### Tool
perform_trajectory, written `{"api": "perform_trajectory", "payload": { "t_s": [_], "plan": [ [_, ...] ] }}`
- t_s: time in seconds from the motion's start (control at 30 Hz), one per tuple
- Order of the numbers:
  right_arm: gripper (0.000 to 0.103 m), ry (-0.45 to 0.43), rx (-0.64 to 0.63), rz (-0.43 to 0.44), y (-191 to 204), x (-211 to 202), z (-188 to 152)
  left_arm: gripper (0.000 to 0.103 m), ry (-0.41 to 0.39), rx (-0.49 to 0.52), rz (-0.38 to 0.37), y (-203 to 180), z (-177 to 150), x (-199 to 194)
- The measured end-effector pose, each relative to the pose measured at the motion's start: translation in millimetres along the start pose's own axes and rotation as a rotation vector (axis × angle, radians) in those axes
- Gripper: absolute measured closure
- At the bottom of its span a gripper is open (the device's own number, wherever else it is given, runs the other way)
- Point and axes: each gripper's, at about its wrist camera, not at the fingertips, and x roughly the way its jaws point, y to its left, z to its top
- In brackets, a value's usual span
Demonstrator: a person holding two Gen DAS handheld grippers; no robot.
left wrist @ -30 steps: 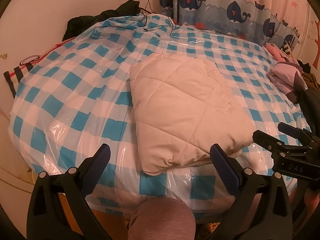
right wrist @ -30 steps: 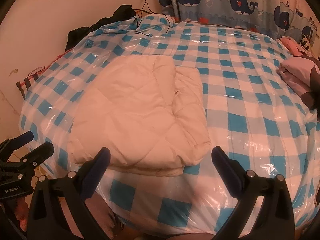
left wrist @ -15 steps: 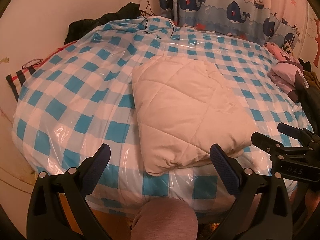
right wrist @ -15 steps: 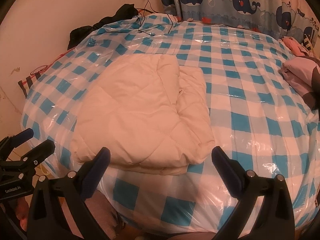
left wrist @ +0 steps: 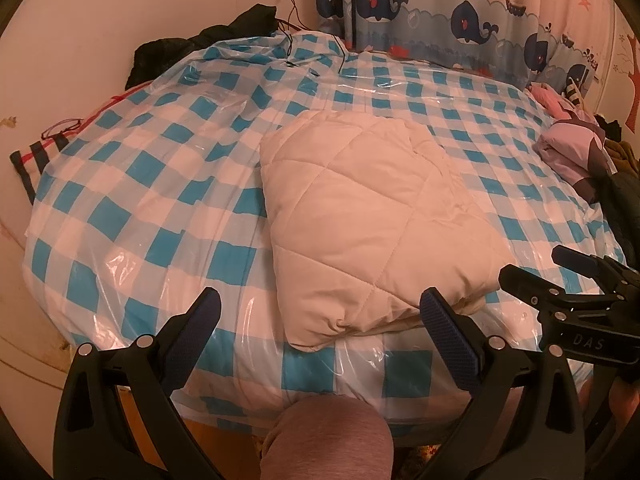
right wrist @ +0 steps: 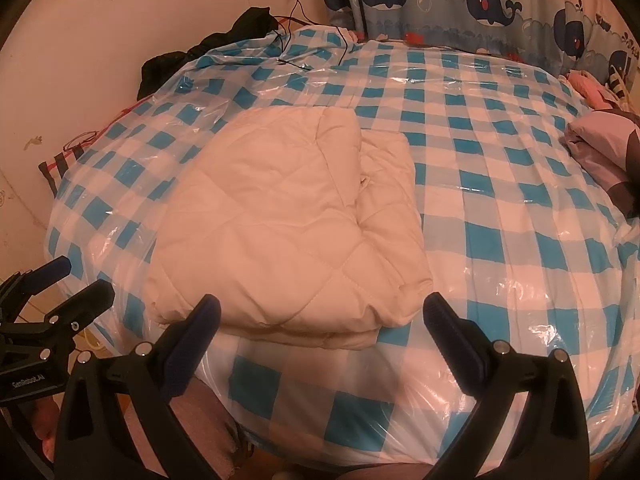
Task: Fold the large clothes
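Observation:
A cream quilted garment (left wrist: 372,224) lies folded into a thick rectangle on the bed near its front edge; it also shows in the right wrist view (right wrist: 288,224). My left gripper (left wrist: 320,312) is open and empty, held just short of the fold's near corner. My right gripper (right wrist: 320,316) is open and empty, just in front of the fold's near edge. Each gripper shows in the other's view, the right one (left wrist: 576,284) at the right and the left one (right wrist: 52,292) at the left.
The bed wears a blue-and-white checked cover under clear plastic (left wrist: 132,216). A pile of pink and purple clothes (left wrist: 568,152) lies at the right edge, dark clothes (left wrist: 208,40) at the back left. A whale-print curtain (right wrist: 460,0) hangs behind. My knee (left wrist: 324,440) is below.
Both grippers have drawn back and down a little, so the folded garment sits slightly farther up in both views. The garment itself has not moved.

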Motion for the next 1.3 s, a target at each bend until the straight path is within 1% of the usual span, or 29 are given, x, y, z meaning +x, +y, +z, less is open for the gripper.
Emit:
{"api": "perform_trajectory", "payload": {
  "t_s": [1.3],
  "plan": [
    [0.005, 0.0, 0.006, 0.007, -0.8, -1.6, -0.8, 0.007, 0.007, 0.005, 0.003, -3.6, 0.3, 0.8]
  ]
}}
